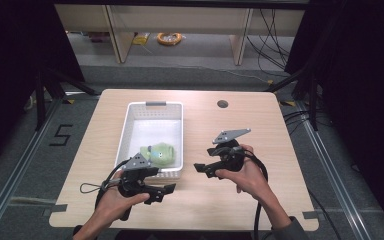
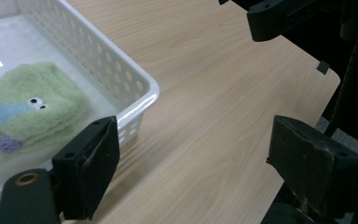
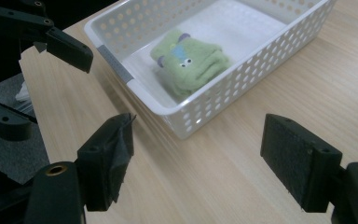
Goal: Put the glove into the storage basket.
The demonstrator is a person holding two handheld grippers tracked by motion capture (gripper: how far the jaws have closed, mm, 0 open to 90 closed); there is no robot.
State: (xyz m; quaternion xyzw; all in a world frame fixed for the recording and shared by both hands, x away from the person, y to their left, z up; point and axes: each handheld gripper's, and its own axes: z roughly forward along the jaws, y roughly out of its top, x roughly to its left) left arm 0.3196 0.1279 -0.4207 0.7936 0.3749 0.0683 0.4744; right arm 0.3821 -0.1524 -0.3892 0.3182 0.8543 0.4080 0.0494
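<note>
A person's left gripper (image 1: pixel 166 190) hovers low over the near part of a pale wooden table (image 1: pixel 260 150), its two black jaws spread wide with nothing between them; in the left gripper view the padded jaws stand far apart over bare wood grain. The right gripper (image 1: pixel 198 167), held in the person's right hand (image 1: pixel 247 176), is likewise released, its jaws wide and empty, pointing toward the left across the table in the high view. The two tools face each other across a stretch of open tabletop, near but not touching. From the left gripper, the folded green fuzzy sock (image 1: pixel 159 154), with sewn-on googly eyes and blue and purple patches, lies at about twelve o'clock in the high view, just beyond the jaws and apart from them. From the right gripper the sock sits at about nine to ten o'clock, a little farther off. It rests flat on the floor of a white perforated basket (image 1: pixel 130 122), in the end nearest the person, close to the basket's near wall. In the left gripper view, the sock (image 2: pixel 21 109) appears at ten o'clock behind the basket's rounded corner (image 2: pixel 142 91), with the left jaw overlapping that corner in the frame. In the right gripper view, the sock (image 3: pixel 191 60) lies at twelve o'clock beyond the basket wall (image 3: pixel 242 86), and the left gripper (image 3: pixel 70 49) reaches in at ten o'clock.
</note>
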